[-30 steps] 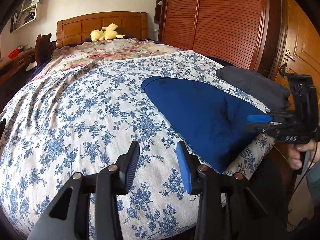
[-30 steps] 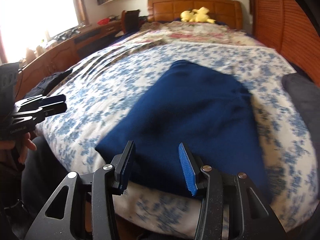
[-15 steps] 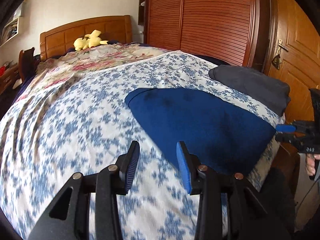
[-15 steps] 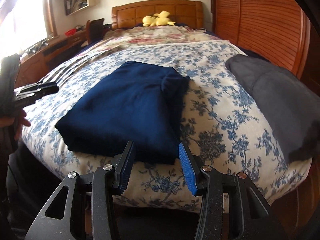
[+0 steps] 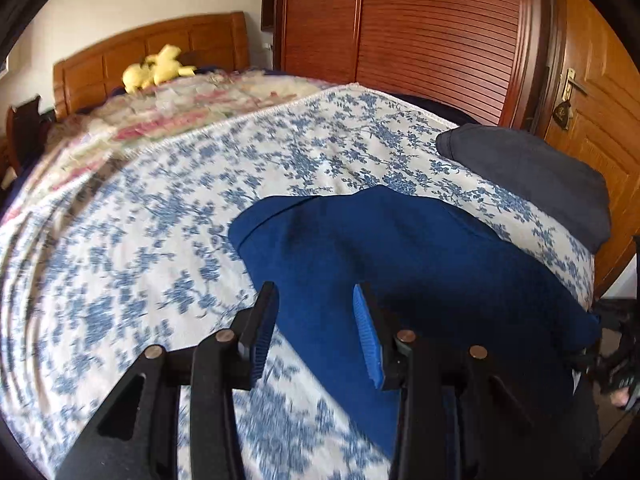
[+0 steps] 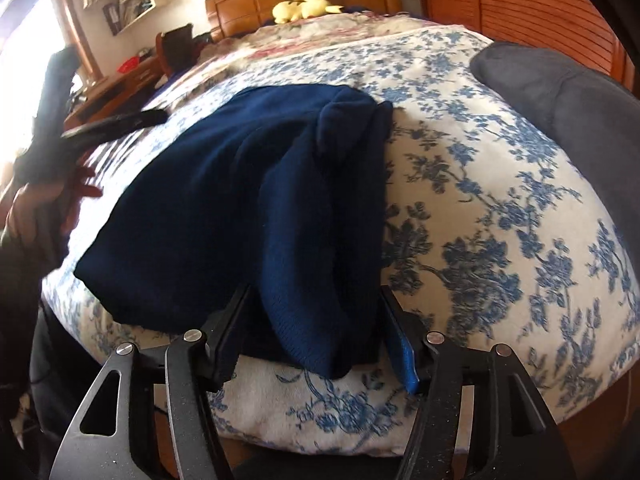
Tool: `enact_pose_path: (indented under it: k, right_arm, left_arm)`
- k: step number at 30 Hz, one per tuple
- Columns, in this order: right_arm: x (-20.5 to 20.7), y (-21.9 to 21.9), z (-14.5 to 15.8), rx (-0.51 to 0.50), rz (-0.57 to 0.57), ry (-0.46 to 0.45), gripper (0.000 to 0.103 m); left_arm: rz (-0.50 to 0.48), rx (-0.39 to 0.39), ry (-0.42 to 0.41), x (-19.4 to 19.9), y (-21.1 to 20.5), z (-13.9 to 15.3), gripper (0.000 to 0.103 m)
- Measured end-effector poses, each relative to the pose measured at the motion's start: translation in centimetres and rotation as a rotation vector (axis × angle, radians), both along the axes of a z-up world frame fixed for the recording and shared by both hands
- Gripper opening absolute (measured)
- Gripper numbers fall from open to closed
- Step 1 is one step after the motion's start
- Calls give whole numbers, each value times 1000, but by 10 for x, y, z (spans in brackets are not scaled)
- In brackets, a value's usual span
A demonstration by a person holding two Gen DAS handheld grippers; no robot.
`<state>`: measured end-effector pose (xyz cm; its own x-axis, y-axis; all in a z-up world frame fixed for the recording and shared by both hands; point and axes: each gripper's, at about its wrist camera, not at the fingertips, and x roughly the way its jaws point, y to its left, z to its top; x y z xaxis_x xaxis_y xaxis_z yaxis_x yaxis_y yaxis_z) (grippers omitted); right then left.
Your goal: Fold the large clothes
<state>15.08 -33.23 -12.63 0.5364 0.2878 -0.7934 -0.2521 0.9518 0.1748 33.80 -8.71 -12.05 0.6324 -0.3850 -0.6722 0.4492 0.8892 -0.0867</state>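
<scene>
A folded dark blue garment (image 5: 404, 256) lies on the near right part of the bed, also seen in the right wrist view (image 6: 240, 200). My left gripper (image 5: 316, 328) is open and empty, hovering over the garment's near left edge. My right gripper (image 6: 316, 328) is open at the bed's near edge, its jaws standing either side of the garment's near hem. The left gripper shows blurred at the left of the right wrist view (image 6: 108, 124). The right gripper shows at the right edge of the left wrist view (image 5: 618, 360).
The bed carries a blue floral cover (image 5: 140, 220). A folded dark grey garment (image 5: 528, 176) lies at the bed's right edge. A yellow plush toy (image 5: 160, 70) sits by the wooden headboard. A slatted wardrobe (image 5: 420, 28) and a door (image 5: 592, 92) stand to the right.
Both grippers have moved in closer to the blue garment. The right gripper's jaws now straddle its near hem, and the left has swung right over its left edge.
</scene>
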Motion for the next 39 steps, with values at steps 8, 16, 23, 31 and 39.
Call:
enact_pose_path:
  k: [8,16,23,31,39]
  right_arm:
    - [7,-2,-6,50,25,5,64]
    - [10,2,-7,46,35,-2,65]
    - [10,1,-8,63,38,-8,65]
    - [10,-1,-9,137,52,-4,38]
    - [3,-16,18,280,67,-112,13]
  left_arm:
    - [43,-4,66,60,-1,-15,37]
    - [74,52,158,110,0,-53,41]
    - [117,56,149,127,2,-63,63]
    - [103,39,173,133,-5,-59,32]
    - [103,89,-12,97,-27,8,9]
